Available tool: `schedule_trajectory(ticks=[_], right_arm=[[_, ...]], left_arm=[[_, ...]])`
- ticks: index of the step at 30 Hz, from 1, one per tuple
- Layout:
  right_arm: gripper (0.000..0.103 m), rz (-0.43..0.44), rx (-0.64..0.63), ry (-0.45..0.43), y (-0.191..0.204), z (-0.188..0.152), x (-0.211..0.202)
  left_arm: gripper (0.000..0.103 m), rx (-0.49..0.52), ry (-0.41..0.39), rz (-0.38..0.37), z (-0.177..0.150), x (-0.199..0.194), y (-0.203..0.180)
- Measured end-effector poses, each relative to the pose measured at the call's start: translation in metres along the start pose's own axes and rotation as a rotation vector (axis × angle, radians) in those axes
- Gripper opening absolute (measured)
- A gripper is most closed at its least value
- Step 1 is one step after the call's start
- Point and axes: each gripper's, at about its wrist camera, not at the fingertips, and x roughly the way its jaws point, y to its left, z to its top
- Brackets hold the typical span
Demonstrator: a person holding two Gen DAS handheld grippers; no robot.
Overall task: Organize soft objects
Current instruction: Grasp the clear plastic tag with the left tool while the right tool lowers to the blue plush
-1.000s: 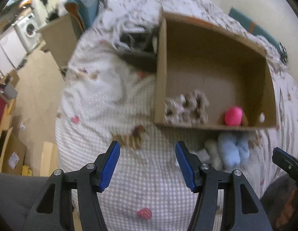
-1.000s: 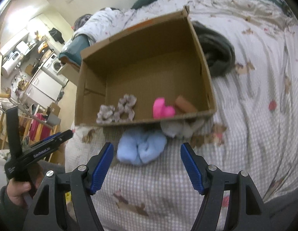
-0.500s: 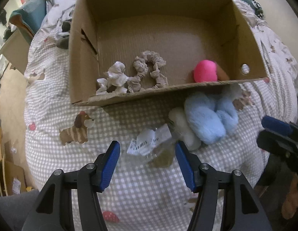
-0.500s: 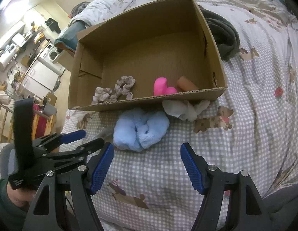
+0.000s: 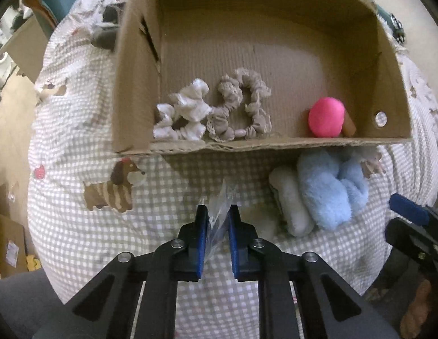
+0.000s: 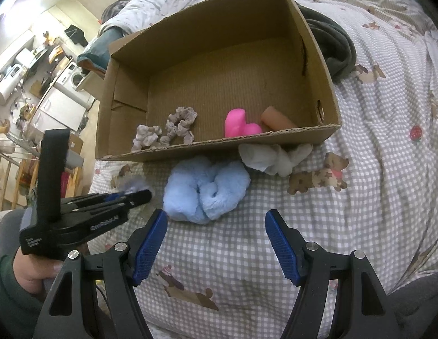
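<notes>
The left gripper [image 5: 216, 220] has just closed on the clear packet [image 5: 220, 203] (right gripper [image 6: 216, 240] stays apart)

Your left tongs [image 5: 216, 226] have come forward and down over the bed: a second ago they looked across the checked cover at the cardboard box [image 5: 275, 144] from farther off, and now the box's near wall fills the top of their view. Their jaws, wide apart before, have just been closing and now pinch the clear plastic packet [image 5: 219, 209] that lay between them half a second ago. In your right view, the left tongs have moved inward toward the blue fluffy scrunchie [image 6: 206, 195].
</notes>
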Motion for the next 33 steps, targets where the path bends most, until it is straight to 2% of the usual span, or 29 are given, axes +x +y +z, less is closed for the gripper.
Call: schedule_trajectory(ticks=[3,6,10,17,21,25,30,33], right_arm=[[0.076,-0.007,-0.001,0.002,0.001,0.0,0.002],[0.076,-0.009,-0.001,0.003,0.001,-0.001,0.002],[0.076,-0.017,-0.011,0.011,0.004,-0.002,0.005],[0.076,-0.021,-0.03,0.039,0.018,-0.003,0.019],[0.076,-0.019,-0.047,0.077,0.027,0.002,0.037],[0.076,-0.048,-0.054,0.109,0.027,0.009,0.059],[0.076,-0.016,-0.019,0.14,0.024,0.015,0.081],[0.075,-0.011,-0.053,0.119,0.028,0.016,0.083]], left_arm=[[0.013,-0.017,-0.047,-0.007,-0.006,-0.029,0.004],[0.013,-0.017,-0.113,0.016,-0.017,-0.061,0.007],[0.013,-0.046,-0.122,-0.004,-0.033,-0.08,0.009],[0.013,-0.098,-0.135,0.039,-0.043,-0.071,0.022],[0.013,-0.107,-0.112,0.012,-0.035,-0.06,0.02],[0.013,-0.094,-0.116,0.015,-0.032,-0.058,0.014],[0.013,-0.108,-0.104,0.015,-0.032,-0.054,0.017],[0.013,-0.116,-0.097,0.014,-0.031,-0.052,0.018]])
